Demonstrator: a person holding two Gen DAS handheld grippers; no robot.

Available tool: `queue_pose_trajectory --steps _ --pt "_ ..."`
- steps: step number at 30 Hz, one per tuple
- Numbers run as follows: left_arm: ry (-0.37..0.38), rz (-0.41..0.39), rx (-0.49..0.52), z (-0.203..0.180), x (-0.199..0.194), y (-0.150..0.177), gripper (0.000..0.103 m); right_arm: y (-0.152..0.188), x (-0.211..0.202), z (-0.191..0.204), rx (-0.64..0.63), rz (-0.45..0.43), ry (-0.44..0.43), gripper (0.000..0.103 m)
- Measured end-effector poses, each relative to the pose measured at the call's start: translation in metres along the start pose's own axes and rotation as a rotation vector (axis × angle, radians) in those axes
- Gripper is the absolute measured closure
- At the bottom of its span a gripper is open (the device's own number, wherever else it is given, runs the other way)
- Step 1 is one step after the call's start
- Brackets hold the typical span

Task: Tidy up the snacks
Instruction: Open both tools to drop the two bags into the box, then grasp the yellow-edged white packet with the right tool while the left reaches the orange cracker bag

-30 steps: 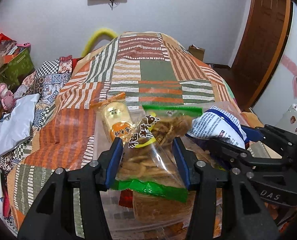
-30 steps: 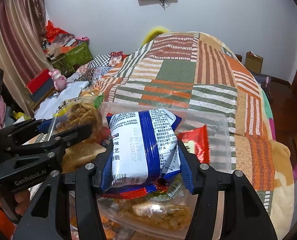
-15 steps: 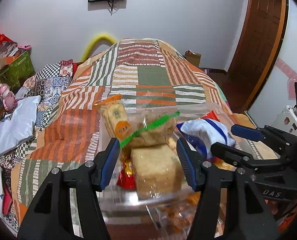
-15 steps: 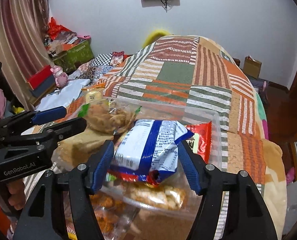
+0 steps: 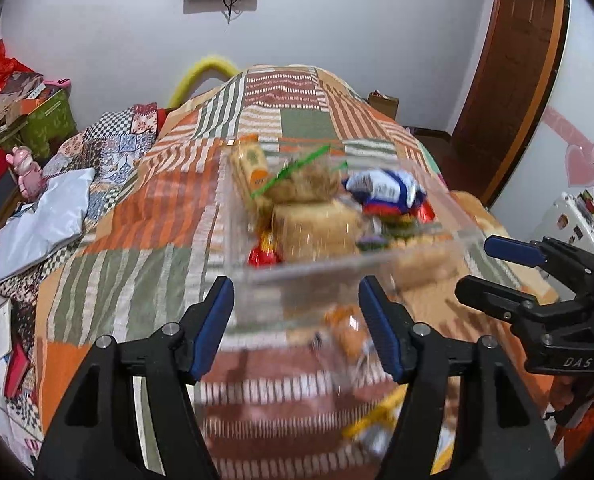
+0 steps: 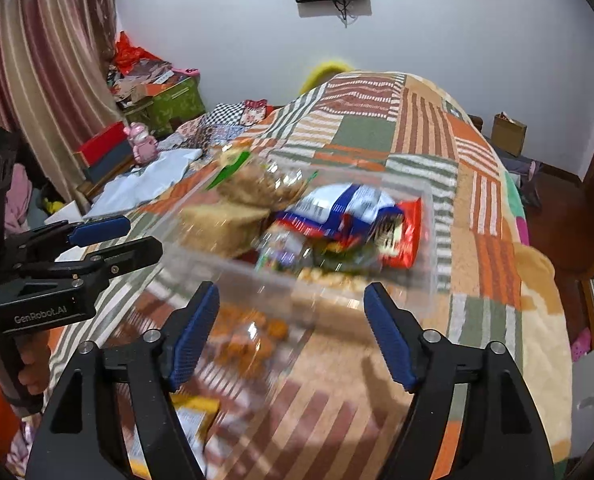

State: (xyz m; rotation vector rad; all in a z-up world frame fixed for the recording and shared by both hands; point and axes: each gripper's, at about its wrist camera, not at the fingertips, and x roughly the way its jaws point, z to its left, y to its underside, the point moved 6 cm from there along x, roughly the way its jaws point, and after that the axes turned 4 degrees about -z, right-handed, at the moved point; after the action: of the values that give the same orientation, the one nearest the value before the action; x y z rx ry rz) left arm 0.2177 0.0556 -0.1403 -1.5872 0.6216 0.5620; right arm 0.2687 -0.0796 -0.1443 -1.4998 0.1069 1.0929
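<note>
A clear plastic bin [image 5: 337, 270] [image 6: 427, 240] stands on the bed with snacks in it. Inside lie a clear bag with a green strip [image 5: 305, 184] [image 6: 257, 188], a blue-and-white packet [image 5: 385, 192] [image 6: 345, 204], a tan block pack [image 5: 317, 228] and a red packet [image 6: 401, 240]. My left gripper [image 5: 295, 292] [image 6: 141, 236] hangs short of the bin's near wall, its jaws opening with nothing between them. To its right, my right gripper [image 6: 291, 294] [image 5: 477, 266] is also opening and holds nothing. Loose orange snacks [image 6: 249, 340] lie in front of the bin, blurred.
The patchwork bedspread [image 5: 297, 120] runs away to the far wall. A white plastic bag [image 5: 41, 220], a pink toy [image 5: 27, 168] and a green box [image 6: 173, 108] sit at the left. A wooden door [image 5: 509, 80] is at the right. A yellow packet [image 6: 193, 416] lies near the bed's front.
The left gripper let go of the green-strip bag and the right one let go of the blue-and-white packet; both packs now lie in the bin. Both grippers drew back and spread wider.
</note>
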Motion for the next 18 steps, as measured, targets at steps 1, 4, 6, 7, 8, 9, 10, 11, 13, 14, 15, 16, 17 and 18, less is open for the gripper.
queue_pose_trajectory --steps 1,4,6,7,8,9,10,11,13,14,15,16,17,18 --pt "0.001 0.006 -0.003 0.001 -0.004 0.008 0.038 0.007 -0.002 0.006 -0.007 0.011 -0.006 0.030" --pt "0.006 0.024 -0.012 0.003 -0.014 0.026 0.038 0.022 -0.005 0.015 -0.010 0.034 -0.027 0.030" --pt "0.008 0.035 -0.014 0.003 -0.018 0.038 0.038 0.034 -0.006 0.022 -0.003 0.052 -0.049 0.030" --pt "0.008 0.041 -0.015 0.003 -0.019 0.042 0.038 0.038 -0.006 0.024 -0.001 0.059 -0.057 0.030" --pt "0.009 0.046 -0.016 0.003 -0.021 0.047 0.038 0.043 -0.006 0.027 -0.002 0.070 -0.066 0.030" --pt "0.010 0.052 -0.018 0.003 -0.022 0.051 0.038 0.047 -0.005 0.030 -0.002 0.077 -0.072 0.030" --pt "0.011 0.060 -0.021 0.004 -0.023 0.057 0.038 0.051 -0.003 0.033 -0.001 0.087 -0.078 0.030" --pt "0.012 0.065 -0.022 0.004 -0.024 0.062 0.037 0.056 0.000 0.037 0.002 0.103 -0.090 0.030" --pt "0.009 0.076 -0.028 0.006 -0.026 0.072 0.035 0.065 0.006 0.043 0.011 0.130 -0.110 0.030" --pt "0.008 0.081 -0.030 0.007 -0.026 0.075 0.035 0.070 0.009 0.047 0.012 0.146 -0.119 0.030" --pt "0.006 0.088 -0.031 0.009 -0.026 0.080 0.035 0.075 0.013 0.050 0.011 0.161 -0.125 0.030" --pt "0.004 0.093 -0.031 0.010 -0.026 0.084 0.035 0.080 0.017 0.054 0.008 0.179 -0.133 0.030" --pt "0.003 0.098 -0.032 0.011 -0.026 0.086 0.035 0.083 0.019 0.057 0.006 0.190 -0.139 0.030" --pt "0.001 0.103 -0.033 0.012 -0.027 0.089 0.035 0.086 0.021 0.061 0.003 0.200 -0.147 0.030"
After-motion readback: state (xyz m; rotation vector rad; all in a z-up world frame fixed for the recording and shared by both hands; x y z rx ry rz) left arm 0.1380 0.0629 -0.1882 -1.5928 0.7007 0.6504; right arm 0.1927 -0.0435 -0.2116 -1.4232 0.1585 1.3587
